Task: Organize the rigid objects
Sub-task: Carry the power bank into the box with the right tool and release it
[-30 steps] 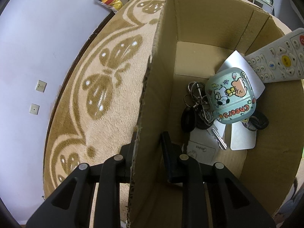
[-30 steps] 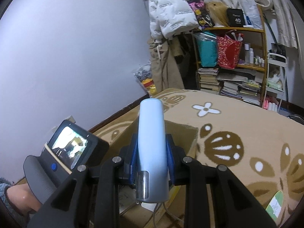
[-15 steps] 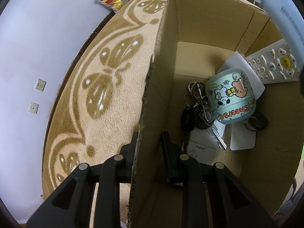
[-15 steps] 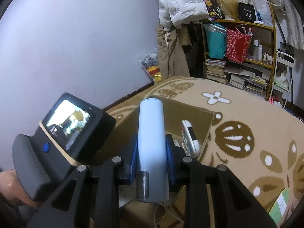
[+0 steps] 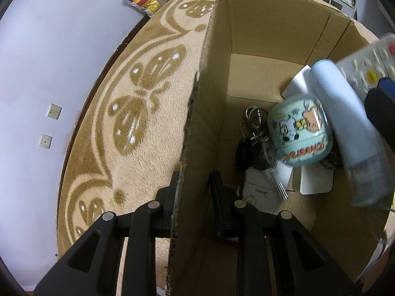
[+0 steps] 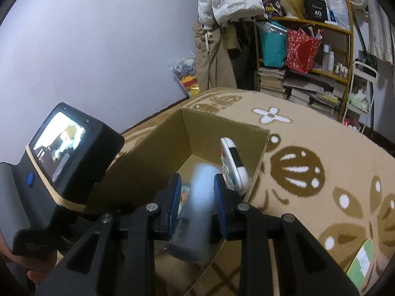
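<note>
Since the earlier frame, the pale blue cylinder has been lowered into the cardboard box, blurred, between the right gripper jaws, now spread slightly clear of it. One box wall is clamped by the left gripper jaws. Ahead lie keys, a cartoon case and a remote.

Left claw clamped, right claw parted
</note>
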